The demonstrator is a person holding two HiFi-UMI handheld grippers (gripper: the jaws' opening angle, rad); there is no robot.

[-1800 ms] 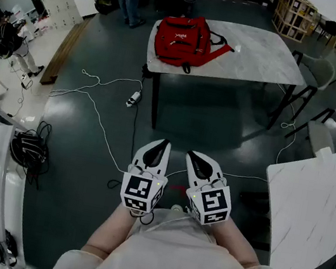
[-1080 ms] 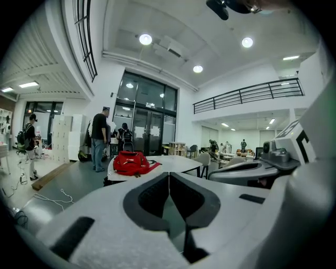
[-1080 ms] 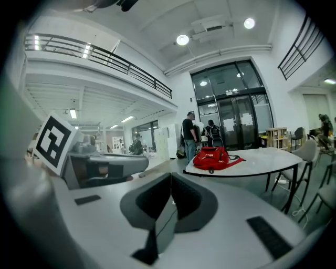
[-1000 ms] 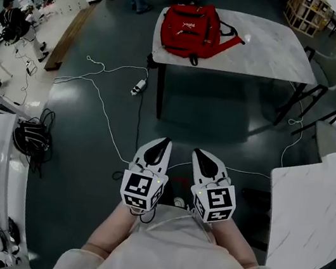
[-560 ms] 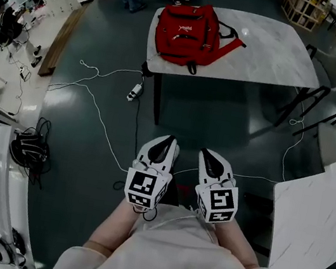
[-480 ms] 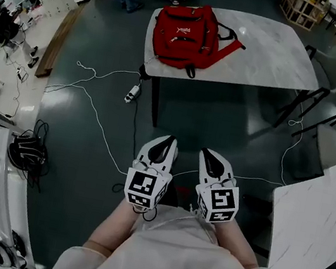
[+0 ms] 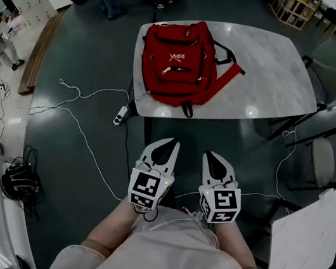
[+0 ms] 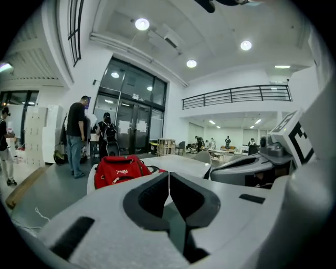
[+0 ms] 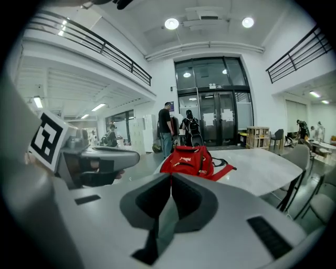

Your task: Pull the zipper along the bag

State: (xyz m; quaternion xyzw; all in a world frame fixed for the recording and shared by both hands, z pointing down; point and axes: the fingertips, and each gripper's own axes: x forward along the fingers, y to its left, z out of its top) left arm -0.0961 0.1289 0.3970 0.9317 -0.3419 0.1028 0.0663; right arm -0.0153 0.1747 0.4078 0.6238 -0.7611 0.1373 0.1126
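- Left gripper (image 7: pixel 167 143): jaws closed, empty.
- Right gripper (image 7: pixel 210 155): jaws closed, empty.
- Red bag (image 7: pixel 176 61) lies on the table (image 7: pixel 269 71), well ahead of both jaws.

Dim muted head view, round white ceiling downlights (image 8: pixel 142 23) glaring, sheen on glossy dark floor (image 7: pixel 72 165), fisheye bending, black vignetted corners

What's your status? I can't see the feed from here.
Left gripper and right gripper both shut, empty, short of the table. Red backpack lies flat on the table, untouched. White cord on the floor, left of the path.
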